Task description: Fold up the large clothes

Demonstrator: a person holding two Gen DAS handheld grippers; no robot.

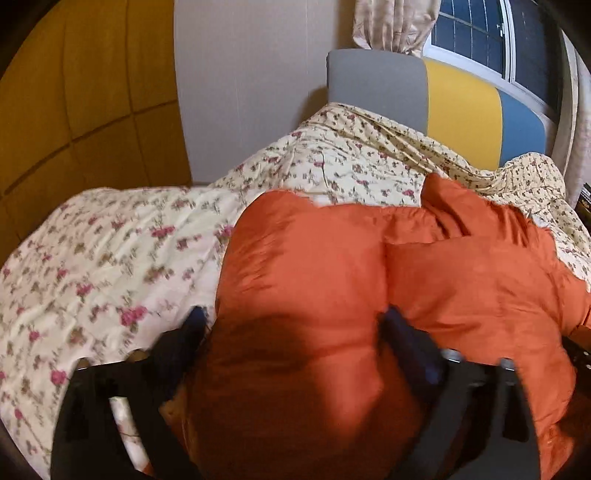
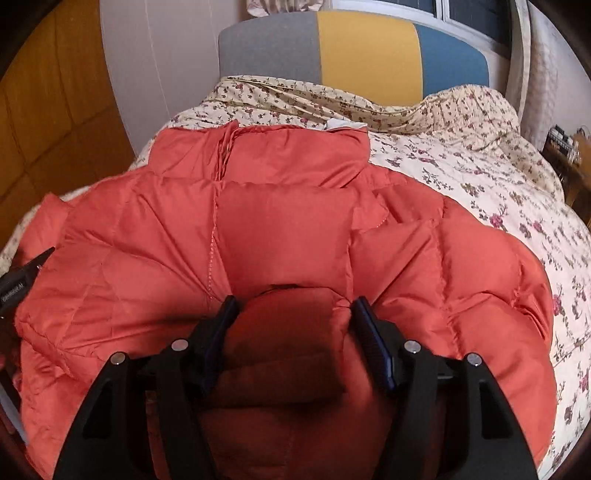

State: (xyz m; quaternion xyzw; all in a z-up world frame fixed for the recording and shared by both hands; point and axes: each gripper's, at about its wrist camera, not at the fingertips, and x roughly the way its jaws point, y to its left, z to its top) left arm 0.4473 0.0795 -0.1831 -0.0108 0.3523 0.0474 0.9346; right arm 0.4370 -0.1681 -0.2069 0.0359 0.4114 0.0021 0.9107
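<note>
**Orange puffer jacket spread on the floral bed**

Lying flat on a cream quilt with small pink flowers (image 2: 461,177): a puffy, quilted orange down jacket (image 2: 295,229). Collar end toward the headboard, long axis running from the near edge of the bed up to the pillows, front seam roughly along that line. One side panel folded over the middle, with a bulging fold nearest the cameras.

Left gripper (image 1: 291,321) spread wide over that bulge, dark pads on either side of a hump of orange fabric, not visibly pinching it; this view blurred. Right gripper (image 2: 293,306) half closed around a rounded fold of the jacket, both pads pressed against its sides.

Behind the bed, an upholstered headboard in grey, yellow and blue panels (image 2: 365,55). Pale wall and amber wooden panelling (image 1: 74,92) at left, a curtained window (image 1: 472,33) at upper right.
</note>
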